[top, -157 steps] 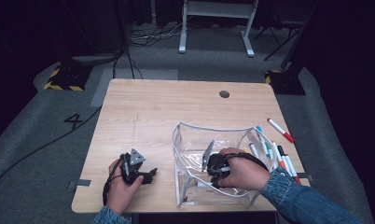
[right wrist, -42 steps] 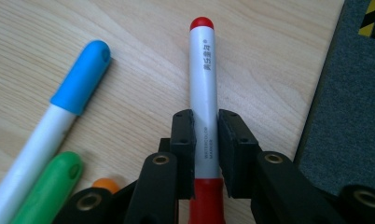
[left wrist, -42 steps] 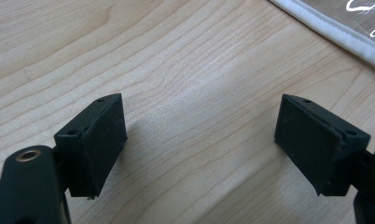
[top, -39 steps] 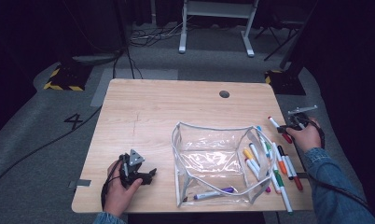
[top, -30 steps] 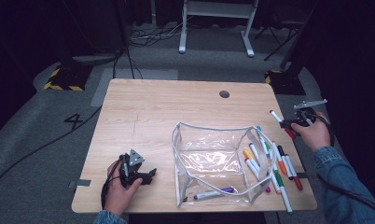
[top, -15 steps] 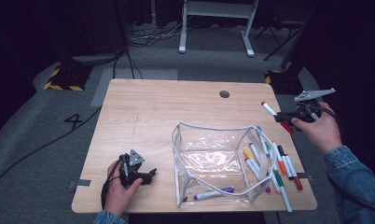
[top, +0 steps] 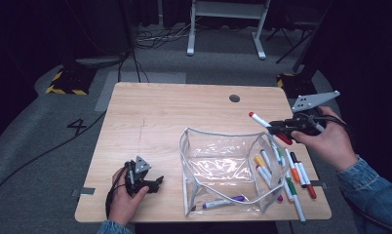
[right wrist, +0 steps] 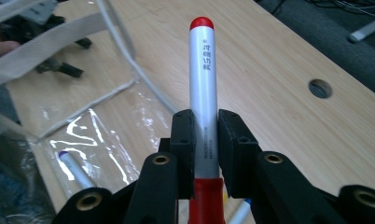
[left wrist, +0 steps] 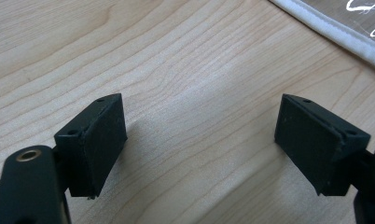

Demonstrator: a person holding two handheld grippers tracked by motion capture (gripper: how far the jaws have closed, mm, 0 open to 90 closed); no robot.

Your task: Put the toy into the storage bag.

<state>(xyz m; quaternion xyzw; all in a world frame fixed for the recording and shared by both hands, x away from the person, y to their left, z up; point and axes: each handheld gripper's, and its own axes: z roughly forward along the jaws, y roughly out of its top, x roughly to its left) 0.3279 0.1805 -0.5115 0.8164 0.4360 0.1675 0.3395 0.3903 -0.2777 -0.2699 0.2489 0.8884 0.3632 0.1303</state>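
Red marker up, pouch next

My right claw [top: 281,127] clamps the red marker [right wrist: 203,93] above the tabletop's right edge, tip toward the clear pouch [top: 223,168]; my left claw [left wrist: 199,140] gapes empty.

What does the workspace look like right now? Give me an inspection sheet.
Surface: wooden table, round hole near far edge.
Job's things: clear zip pouch standing open, purple marker inside; red marker held in the air beside it.
Clutter: loose markers right of the pouch.
Grippers: right gripper shut on the red marker; left gripper open, resting on the table.
Cables: black cable across the floor at left.
Surroundings: grey floor, white frame legs behind the table.
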